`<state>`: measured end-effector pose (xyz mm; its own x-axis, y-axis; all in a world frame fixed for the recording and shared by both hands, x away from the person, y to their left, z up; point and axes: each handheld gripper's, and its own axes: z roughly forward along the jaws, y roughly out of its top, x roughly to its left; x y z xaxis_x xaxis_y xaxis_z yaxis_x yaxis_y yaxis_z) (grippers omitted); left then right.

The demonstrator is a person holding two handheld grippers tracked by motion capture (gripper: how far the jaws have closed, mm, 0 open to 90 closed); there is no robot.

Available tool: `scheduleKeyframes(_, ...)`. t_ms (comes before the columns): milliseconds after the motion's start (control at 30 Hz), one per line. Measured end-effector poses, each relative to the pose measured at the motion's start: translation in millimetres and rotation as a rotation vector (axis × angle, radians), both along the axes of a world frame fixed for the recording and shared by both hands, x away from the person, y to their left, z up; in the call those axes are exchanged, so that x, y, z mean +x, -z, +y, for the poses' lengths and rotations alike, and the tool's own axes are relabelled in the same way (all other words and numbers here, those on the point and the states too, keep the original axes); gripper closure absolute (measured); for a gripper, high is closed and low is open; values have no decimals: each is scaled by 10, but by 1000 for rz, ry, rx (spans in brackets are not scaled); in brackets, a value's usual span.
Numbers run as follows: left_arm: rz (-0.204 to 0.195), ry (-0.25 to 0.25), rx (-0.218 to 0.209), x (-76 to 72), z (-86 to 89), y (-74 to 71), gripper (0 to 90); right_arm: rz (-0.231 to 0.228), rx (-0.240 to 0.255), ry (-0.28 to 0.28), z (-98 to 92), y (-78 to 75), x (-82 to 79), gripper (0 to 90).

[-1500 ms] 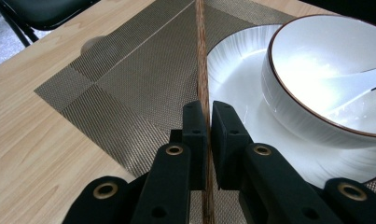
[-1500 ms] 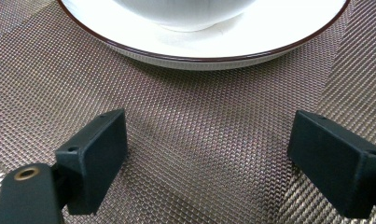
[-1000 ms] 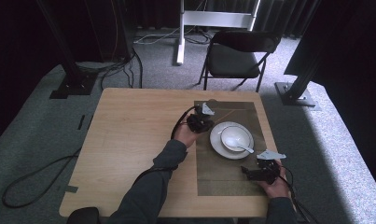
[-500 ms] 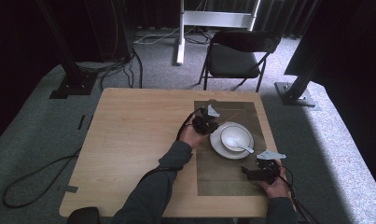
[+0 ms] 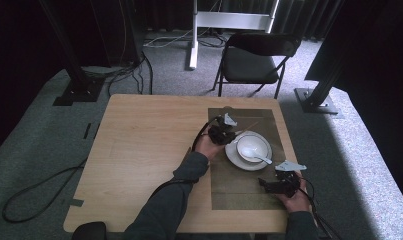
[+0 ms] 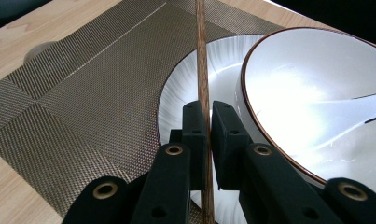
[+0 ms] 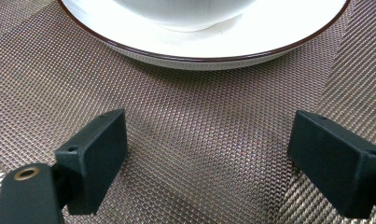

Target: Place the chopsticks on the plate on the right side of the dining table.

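Note:
My left gripper is shut on a thin wooden chopstick that runs straight out between its jaws. It hovers at the left rim of a white plate that carries a white bowl. From above, the left gripper sits beside the bowl, which holds a white spoon. My right gripper rests open on the woven placemat, its jaws wide apart with nothing between them, facing the plate. The high view places the right gripper near the table's front edge.
The brown placemat covers the right part of the wooden table. A black folding chair stands behind the table. Cables and stand feet lie on the grey carpet at the left.
My left gripper has drifted slightly toward the plate with the chopstick still in it. The right gripper has stayed where it was.

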<state>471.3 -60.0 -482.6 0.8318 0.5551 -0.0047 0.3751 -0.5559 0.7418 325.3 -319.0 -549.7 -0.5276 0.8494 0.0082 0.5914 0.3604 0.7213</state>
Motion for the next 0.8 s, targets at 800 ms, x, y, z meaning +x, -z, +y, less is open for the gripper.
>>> scheduleKeyframes(800, 36, 7, 45, 65, -114, 150, 848, -1, 0, 0, 0, 0, 0, 116)
